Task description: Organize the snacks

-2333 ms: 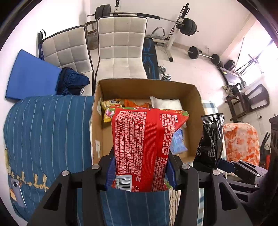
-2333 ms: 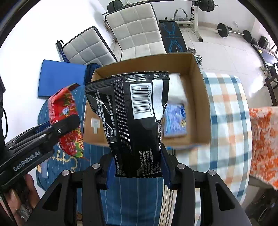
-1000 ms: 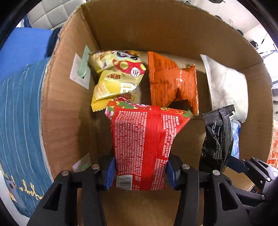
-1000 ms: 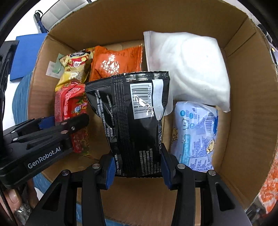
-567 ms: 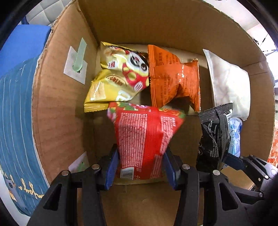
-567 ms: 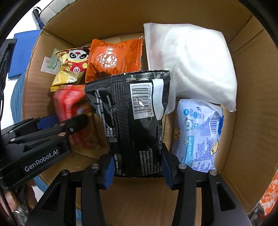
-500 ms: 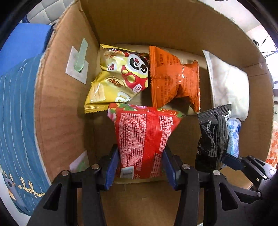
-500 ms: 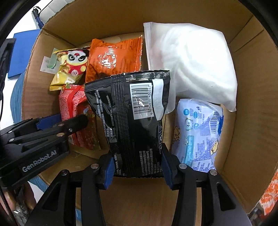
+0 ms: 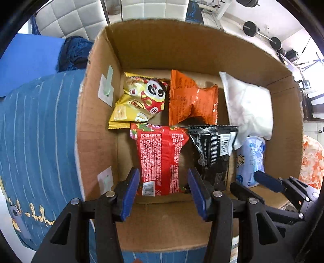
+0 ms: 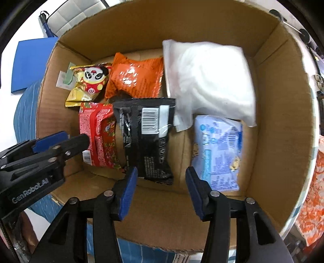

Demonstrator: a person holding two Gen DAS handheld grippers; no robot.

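Observation:
A cardboard box (image 9: 97, 125) (image 10: 283, 121) holds several snack packs. The red pack (image 9: 160, 157) (image 10: 97, 133) lies on the box floor, free of my left gripper (image 9: 164, 194), which stands open just behind it. Beside it lies the black pack (image 9: 212, 149) (image 10: 145, 137), released by my right gripper (image 10: 161, 190), also open and drawn back above the box's near wall. At the back sit a yellow panda pack (image 9: 139, 101) (image 10: 89, 85), an orange pack (image 9: 192, 101) (image 10: 135, 76) and a white pack (image 9: 247, 107) (image 10: 208, 81). A light blue pack (image 9: 251, 159) (image 10: 220, 149) lies at the right.
The box stands on a blue striped cloth (image 9: 36, 131). White padded chairs (image 9: 70, 18) and a blue mat (image 9: 26, 58) lie beyond it, with gym weights (image 9: 261, 30) on the floor. An orange patterned cloth (image 9: 311, 161) is at the right.
Both grippers opened and let go of their packs, red on the left and black on the right. Both pulled back and up from the box floor.

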